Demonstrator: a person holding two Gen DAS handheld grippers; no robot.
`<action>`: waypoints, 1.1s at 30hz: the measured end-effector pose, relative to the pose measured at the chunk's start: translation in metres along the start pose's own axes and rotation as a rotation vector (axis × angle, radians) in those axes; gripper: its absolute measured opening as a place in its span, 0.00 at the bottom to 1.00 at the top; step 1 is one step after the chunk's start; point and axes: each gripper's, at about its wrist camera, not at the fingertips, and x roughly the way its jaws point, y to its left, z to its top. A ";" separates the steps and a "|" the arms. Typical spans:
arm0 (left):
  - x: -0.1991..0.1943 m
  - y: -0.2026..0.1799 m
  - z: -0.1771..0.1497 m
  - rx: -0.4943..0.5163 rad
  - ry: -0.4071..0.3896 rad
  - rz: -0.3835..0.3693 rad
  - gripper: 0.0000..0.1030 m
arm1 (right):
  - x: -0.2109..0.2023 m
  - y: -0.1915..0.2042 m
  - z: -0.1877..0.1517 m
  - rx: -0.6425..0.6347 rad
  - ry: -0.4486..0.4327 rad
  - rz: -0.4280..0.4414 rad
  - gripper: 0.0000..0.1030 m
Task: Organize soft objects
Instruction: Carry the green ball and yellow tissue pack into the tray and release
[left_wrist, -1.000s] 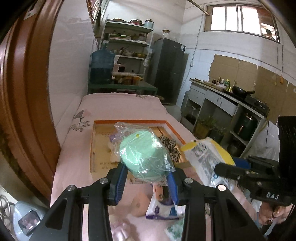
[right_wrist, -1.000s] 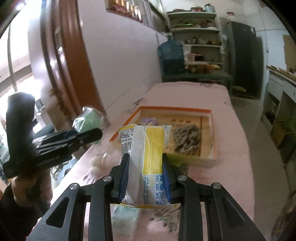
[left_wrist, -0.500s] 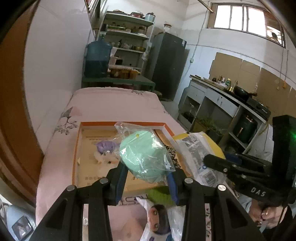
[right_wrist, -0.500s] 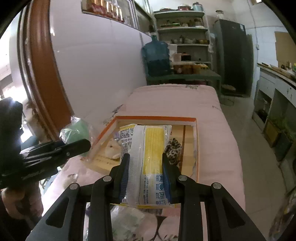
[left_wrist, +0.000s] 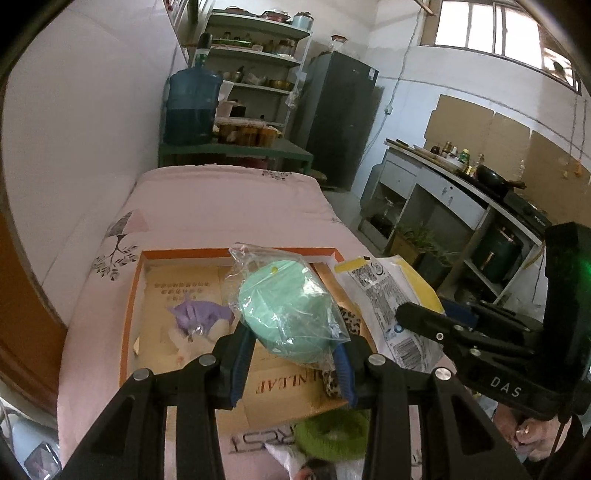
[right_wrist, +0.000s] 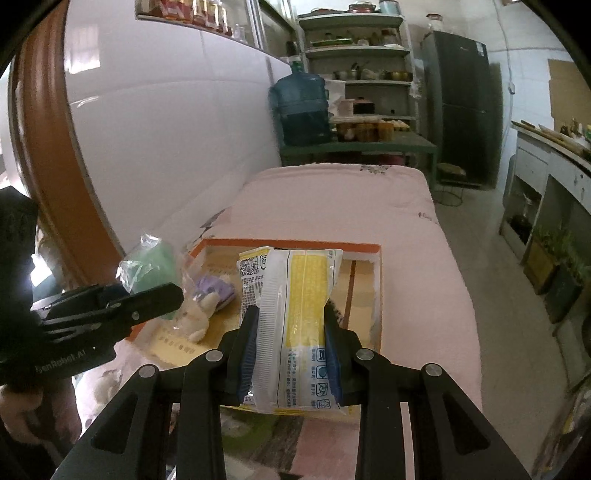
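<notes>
Step in hand, as judged: carrying two items to the shallow orange-rimmed cardboard box (left_wrist: 130, 295) on the pink-covered table (left_wrist: 229, 199).

Left gripper (left_wrist: 293, 354): jaws pinching a mint-green soft round object in a clear plastic bag (left_wrist: 284, 314), held above the box's middle.

Right gripper (right_wrist: 289, 343): jaws pinching a yellow-and-white sealed plastic packet (right_wrist: 295, 314), over the box's near right part.

Already in the box: purple plush toy (left_wrist: 199, 314), leopard-print cloth (left_wrist: 349, 321) (partly hidden).

Next move probably calls for lowering each item onto bare box floor, then spreading the jaws; avoid stacking on the plush.
</notes>
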 end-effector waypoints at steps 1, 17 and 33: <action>0.003 0.000 0.002 -0.001 0.002 0.002 0.39 | 0.004 -0.003 0.003 0.003 0.001 0.000 0.32; 0.077 0.013 0.027 -0.054 0.109 0.017 0.39 | 0.081 -0.043 0.048 0.056 0.085 0.001 0.32; 0.138 0.031 0.012 -0.123 0.280 0.023 0.40 | 0.147 -0.047 0.028 0.067 0.238 0.005 0.32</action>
